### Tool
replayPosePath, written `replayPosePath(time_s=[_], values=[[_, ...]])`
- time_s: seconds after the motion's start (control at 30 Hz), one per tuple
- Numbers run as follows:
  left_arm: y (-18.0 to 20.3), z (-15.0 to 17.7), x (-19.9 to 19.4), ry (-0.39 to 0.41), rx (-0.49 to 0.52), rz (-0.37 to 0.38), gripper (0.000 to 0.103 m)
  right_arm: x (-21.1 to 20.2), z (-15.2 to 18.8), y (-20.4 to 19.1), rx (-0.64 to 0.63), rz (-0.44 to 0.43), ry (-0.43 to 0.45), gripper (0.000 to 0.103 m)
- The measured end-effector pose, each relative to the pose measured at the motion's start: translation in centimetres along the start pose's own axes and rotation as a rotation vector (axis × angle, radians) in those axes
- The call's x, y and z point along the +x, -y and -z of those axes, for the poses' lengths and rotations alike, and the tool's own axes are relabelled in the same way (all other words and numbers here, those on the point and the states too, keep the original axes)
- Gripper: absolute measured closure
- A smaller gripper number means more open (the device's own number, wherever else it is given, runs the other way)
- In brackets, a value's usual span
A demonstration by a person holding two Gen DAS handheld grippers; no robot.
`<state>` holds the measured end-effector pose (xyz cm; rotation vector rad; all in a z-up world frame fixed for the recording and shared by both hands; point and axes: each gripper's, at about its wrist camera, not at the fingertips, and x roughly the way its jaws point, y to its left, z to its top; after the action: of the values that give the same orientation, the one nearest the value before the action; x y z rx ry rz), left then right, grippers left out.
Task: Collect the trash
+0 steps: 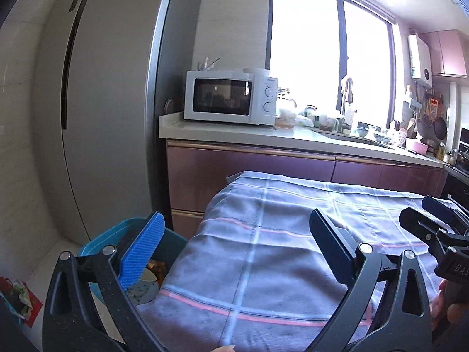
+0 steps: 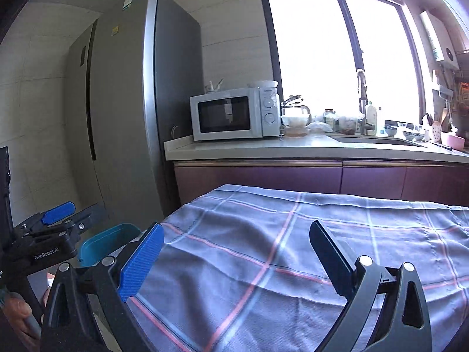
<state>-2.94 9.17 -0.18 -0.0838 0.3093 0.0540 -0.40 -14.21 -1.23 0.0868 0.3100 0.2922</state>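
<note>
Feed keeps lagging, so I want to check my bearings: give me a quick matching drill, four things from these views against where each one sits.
Things:
1. microwave
2. teal bin
3. plaid cloth
4. fridge

Places:
A. on the floor by the table's left corner
B. on the counter next to the fridge
C. spread over the table
D. against the wall, left of the counter

Pairs: 1-B, 2-A, 3-C, 4-D

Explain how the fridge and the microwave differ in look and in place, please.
The fridge is tall and grey and seems to stand on the floor; the microwave is small and white and sits on the counter. The fridge front is plain, with a dark vertical gap; the microwave has a dark window and two round knobs. Both are closed and stand side by side.
</note>
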Motion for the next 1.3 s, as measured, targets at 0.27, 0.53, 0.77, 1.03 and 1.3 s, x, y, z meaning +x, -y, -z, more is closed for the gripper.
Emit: replayPosePath(time_s=[0.27,0.53,0.77,1.03,1.3], values=[[3.0,-0.5,-0.3,0.033,0.031,0.028,0.006,-2.3,0.3,3.0,0.048,0.087,0.041,0.007],[4.4,-0.3,-0.7,0.055,0.048,0.054,0.006,-3.1,0.6,4.0,0.058,0.136,0.040,0.007],[5.0,-0.2,-0.7,0.070,0.063,0.068,0.006,-3.9,0.7,4.4,0.059,0.156,0.051,0.007],[5.6,0.1,-0.8,0.082,0.077,0.076,0.006,-4.3,0.8,4.7,0.057,0.170,0.052,0.007],[5.7,0.0,-0.7,0.084,0.077,0.077,0.006,-4.8,0.6,4.9,0.056,0.180,0.057,0.007]])
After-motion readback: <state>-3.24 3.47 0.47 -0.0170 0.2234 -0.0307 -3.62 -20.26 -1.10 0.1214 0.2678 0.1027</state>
